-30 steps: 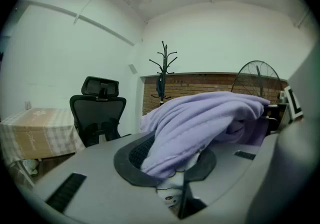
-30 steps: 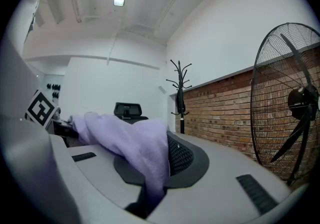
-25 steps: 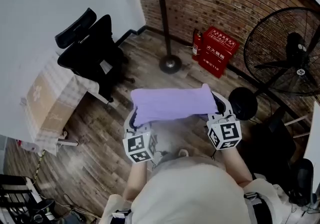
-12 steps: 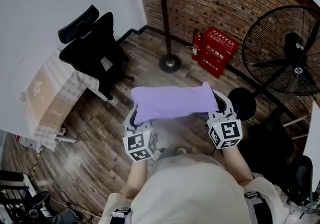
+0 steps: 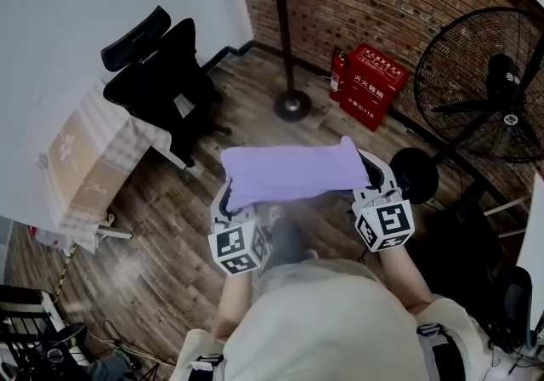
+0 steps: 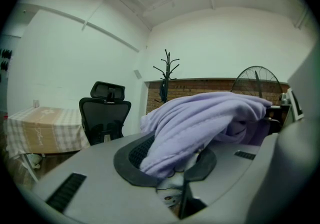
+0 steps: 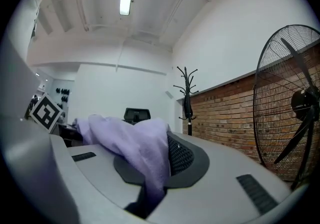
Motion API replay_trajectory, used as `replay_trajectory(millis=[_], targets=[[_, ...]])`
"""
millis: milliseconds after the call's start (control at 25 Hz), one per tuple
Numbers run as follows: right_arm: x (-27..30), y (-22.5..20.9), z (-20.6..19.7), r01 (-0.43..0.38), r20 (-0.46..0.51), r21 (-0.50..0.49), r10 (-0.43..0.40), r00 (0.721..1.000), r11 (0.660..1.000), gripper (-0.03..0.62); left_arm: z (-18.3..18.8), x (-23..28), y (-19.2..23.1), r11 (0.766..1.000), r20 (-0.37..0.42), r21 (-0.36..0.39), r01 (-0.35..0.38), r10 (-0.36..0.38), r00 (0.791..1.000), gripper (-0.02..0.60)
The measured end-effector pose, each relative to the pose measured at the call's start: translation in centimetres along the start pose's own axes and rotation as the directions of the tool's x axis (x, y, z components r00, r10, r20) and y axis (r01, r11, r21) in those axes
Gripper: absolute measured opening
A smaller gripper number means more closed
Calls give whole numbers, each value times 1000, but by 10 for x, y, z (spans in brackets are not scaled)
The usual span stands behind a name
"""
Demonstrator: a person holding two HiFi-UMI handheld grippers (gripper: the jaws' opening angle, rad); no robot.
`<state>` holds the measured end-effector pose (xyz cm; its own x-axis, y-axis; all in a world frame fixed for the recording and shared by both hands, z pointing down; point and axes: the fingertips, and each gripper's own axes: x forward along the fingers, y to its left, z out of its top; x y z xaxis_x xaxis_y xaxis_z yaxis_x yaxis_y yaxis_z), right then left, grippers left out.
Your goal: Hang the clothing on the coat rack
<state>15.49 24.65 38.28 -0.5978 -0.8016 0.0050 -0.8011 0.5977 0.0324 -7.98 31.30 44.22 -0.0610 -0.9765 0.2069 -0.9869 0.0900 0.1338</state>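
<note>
A lilac garment [image 5: 291, 172] is stretched flat between my two grippers, in front of the person's chest. The left gripper [image 5: 228, 201] is shut on its left end; the cloth [image 6: 200, 123] is bunched between the dark pads [image 6: 131, 160]. The right gripper [image 5: 374, 177] is shut on the right end, where the cloth [image 7: 145, 155] drops into the closed jaws. The black coat rack [image 5: 285, 26] stands ahead by the brick wall, with a dark item hanging near its top. Its round base [image 5: 292, 105] rests on the wood floor. The rack also shows far off as the coat rack [image 6: 167, 75] and the coat rack [image 7: 186, 99].
A black office chair [image 5: 161, 90] stands at the left beside a checked-cloth table [image 5: 81, 167]. A red box [image 5: 369, 86] and a small fire extinguisher [image 5: 337, 75] sit against the wall right of the rack. A large floor fan [image 5: 484, 86] is at the right.
The view has shifted slightly; the garment and both grippers keep the same hold and spacing. Nothing was let go.
</note>
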Motion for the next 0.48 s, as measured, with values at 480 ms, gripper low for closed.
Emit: replay_trajectory(millis=[480], targets=[[31,-23,-7,6,-5,22,-6,1000,1000,21,3,38,-1,1000,-11,12,-1,1,1000,74]])
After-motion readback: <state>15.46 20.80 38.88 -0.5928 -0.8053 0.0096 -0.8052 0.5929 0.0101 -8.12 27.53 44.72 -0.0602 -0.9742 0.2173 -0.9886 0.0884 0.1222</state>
